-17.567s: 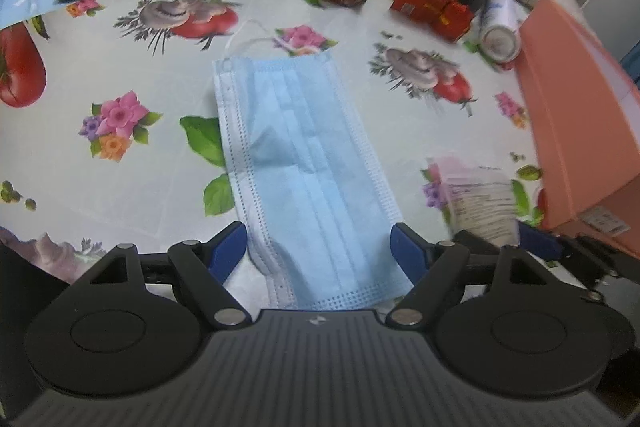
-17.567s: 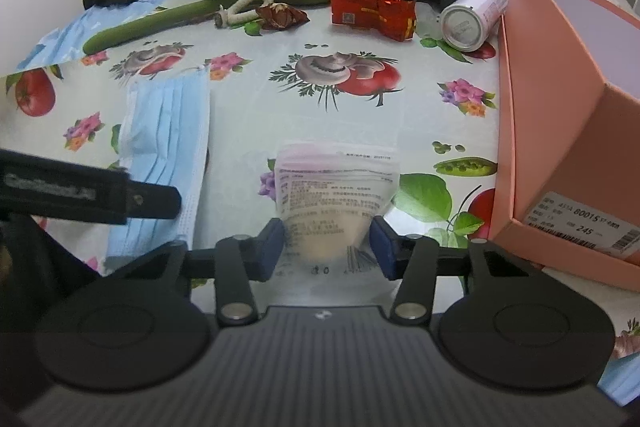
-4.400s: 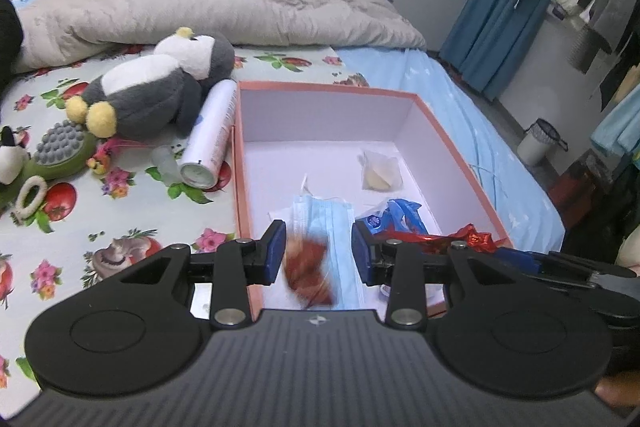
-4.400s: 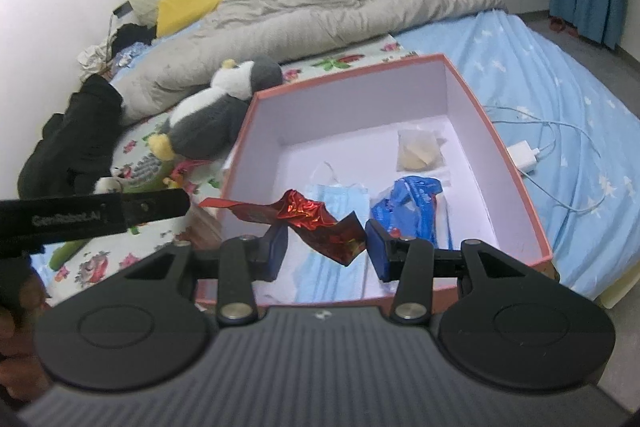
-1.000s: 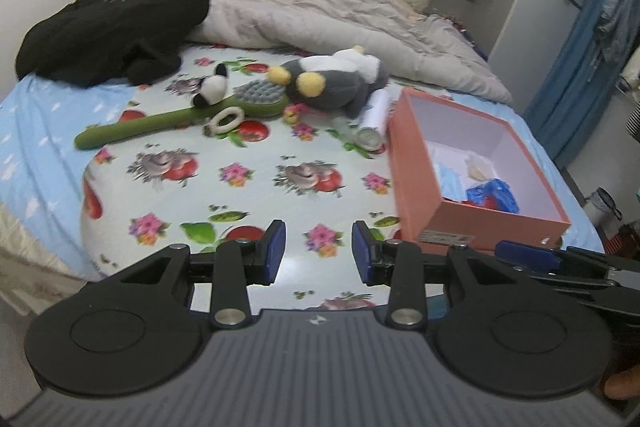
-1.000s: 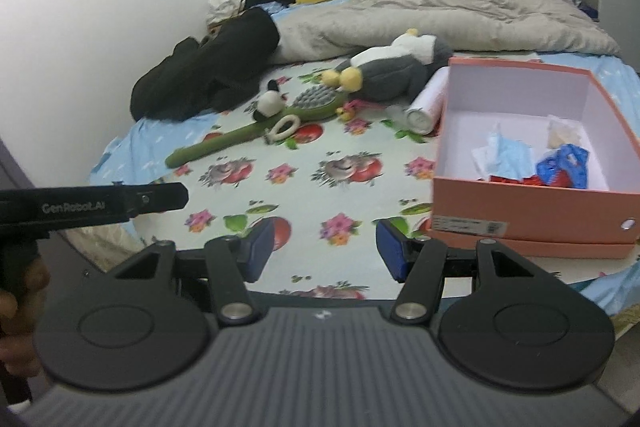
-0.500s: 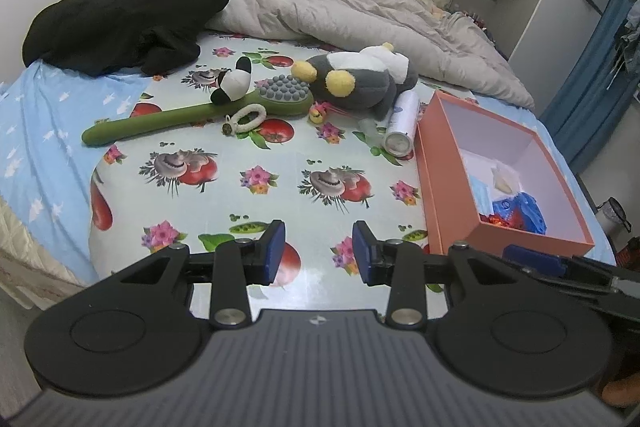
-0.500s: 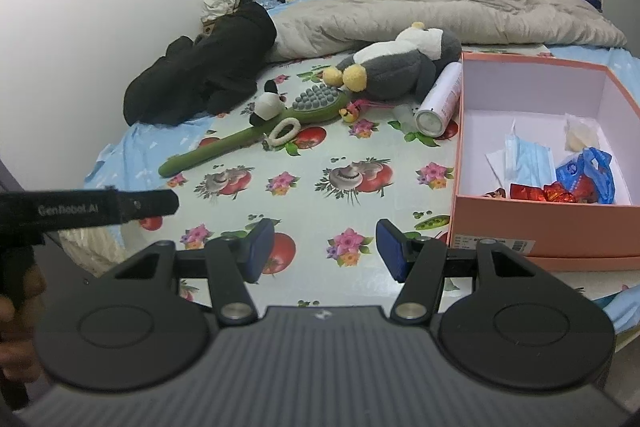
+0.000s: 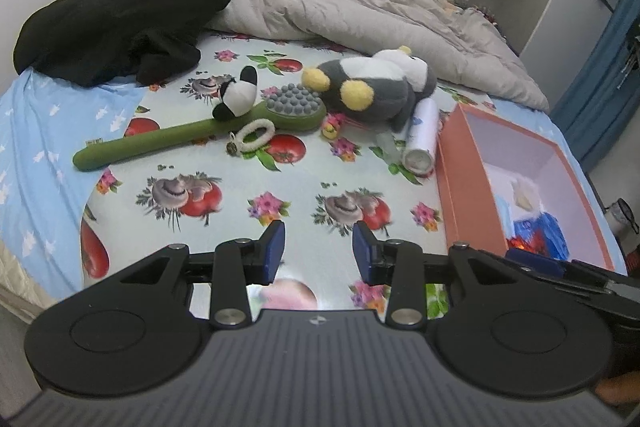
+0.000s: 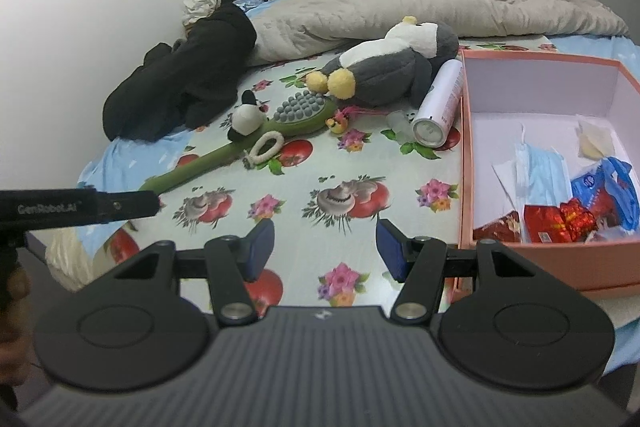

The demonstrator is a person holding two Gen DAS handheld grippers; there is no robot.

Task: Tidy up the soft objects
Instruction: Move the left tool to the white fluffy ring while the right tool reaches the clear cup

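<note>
An open salmon box stands at the right of the flowered cloth. It holds a blue face mask, red wrappers, a blue packet and a pale sachet. A grey penguin plush, a small panda plush and a white hair tie lie farther back. My left gripper is open and empty above the cloth's near part. My right gripper is open and empty, left of the box.
A green long-handled massage brush and a white spray can lie on the cloth. A black garment and a grey quilt sit behind. The bed edge drops off at the near left.
Both grippers have moved forward and lower toward the cloth; the objects look larger. Both stay open and empty.
</note>
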